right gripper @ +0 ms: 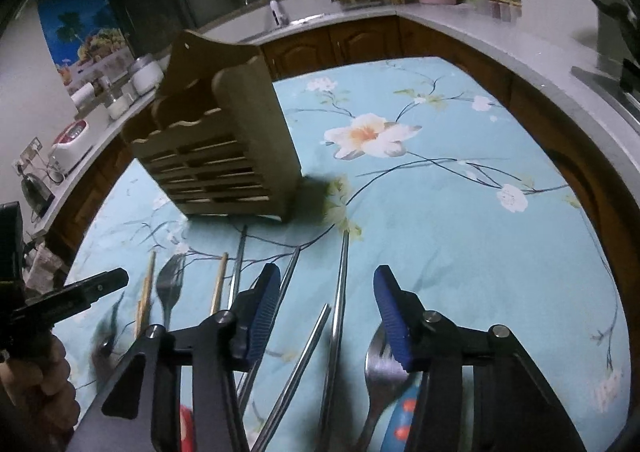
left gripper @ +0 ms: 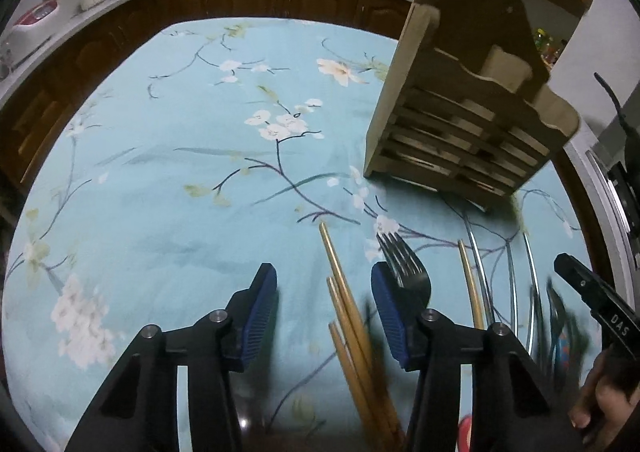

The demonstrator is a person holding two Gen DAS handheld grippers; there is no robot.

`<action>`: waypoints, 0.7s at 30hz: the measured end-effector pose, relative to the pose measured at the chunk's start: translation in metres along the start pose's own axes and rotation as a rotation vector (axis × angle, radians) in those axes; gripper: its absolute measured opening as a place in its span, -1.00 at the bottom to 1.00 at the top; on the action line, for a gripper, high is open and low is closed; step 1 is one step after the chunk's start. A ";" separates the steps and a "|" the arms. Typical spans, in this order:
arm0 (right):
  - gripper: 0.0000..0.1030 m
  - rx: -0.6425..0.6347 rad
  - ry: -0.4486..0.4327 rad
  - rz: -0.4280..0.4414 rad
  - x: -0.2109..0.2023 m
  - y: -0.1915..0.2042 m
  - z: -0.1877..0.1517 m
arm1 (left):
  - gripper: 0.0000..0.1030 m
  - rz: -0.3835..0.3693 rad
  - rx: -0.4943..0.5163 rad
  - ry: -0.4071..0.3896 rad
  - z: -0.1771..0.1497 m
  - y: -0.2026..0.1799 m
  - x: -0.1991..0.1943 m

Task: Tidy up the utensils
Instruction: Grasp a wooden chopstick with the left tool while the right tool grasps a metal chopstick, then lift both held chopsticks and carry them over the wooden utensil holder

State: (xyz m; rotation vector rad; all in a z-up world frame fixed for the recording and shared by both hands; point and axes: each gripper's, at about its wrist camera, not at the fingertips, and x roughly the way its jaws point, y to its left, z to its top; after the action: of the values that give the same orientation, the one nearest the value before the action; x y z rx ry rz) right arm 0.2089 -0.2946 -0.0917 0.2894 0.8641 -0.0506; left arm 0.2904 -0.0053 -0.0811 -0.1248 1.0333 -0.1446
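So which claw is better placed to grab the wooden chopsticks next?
Left, I'd judge. The wooden chopsticks lie between the left claw's open pads, bunched together. The right claw hangs over the metal chopsticks instead, further from the wooden ones.

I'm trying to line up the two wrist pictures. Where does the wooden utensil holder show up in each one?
Left wrist view: the wooden utensil holder stands upper right on the floral tablecloth, beyond the fork and bamboo chopsticks.
Right wrist view: the holder stands upper left, beyond the metal chopsticks.
Shared landmark: the large white-and-orange flower printed on the cloth beside the holder.
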 end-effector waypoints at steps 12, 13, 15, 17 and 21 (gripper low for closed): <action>-0.61 -0.010 0.131 -0.047 0.055 -0.006 0.021 | -0.38 0.004 0.004 0.072 0.011 -0.001 0.040; -0.62 -0.012 0.135 -0.052 0.057 -0.004 0.023 | -0.42 0.007 0.006 0.073 0.012 -0.003 0.041; -0.75 -0.034 0.147 -0.079 0.060 0.000 0.026 | -0.54 0.023 0.024 0.073 0.012 -0.007 0.043; -0.84 -0.052 0.148 -0.099 0.062 0.002 0.026 | -0.69 0.043 0.052 0.068 0.011 -0.013 0.046; -0.91 -0.064 0.139 -0.109 0.060 0.004 0.023 | -0.85 0.048 0.061 0.069 0.011 -0.016 0.045</action>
State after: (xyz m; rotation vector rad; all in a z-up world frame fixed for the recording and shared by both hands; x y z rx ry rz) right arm 0.2657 -0.2928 -0.1223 0.1868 1.0172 -0.1050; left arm 0.3213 -0.0284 -0.1109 -0.0397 1.0990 -0.1379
